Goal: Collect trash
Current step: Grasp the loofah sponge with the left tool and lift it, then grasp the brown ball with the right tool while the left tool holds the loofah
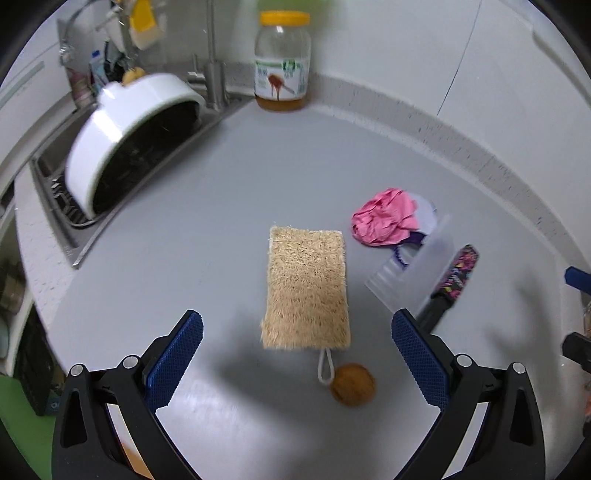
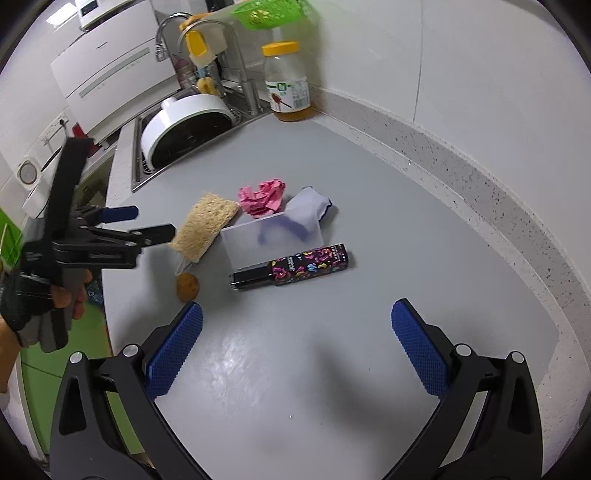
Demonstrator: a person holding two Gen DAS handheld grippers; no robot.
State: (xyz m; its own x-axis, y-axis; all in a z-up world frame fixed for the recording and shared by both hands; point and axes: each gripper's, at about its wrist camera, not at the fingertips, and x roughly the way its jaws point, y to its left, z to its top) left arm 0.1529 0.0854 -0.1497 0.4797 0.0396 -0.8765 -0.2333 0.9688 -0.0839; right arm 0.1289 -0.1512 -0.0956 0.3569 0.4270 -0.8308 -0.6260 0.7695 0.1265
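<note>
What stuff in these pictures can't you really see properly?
- Jar label: words too small and blurry in both views.
- White cloth: partly behind the frosted plastic lid in both views.
- White pot in the sink: blurred in the left view; its inside is just dark.
- Right tool: cut off by the left view's edge.
- Green basket: cut off at the right view's top.

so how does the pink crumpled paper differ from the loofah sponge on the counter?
The pink crumpled paper is balled up and irregular; the loofah sponge lies flat and rectangular. The paper is bright pink, the sponge tan and fibrous. The sponge has a white hanging loop, the paper none. Both rest on the grey counter, ungripped.
</note>
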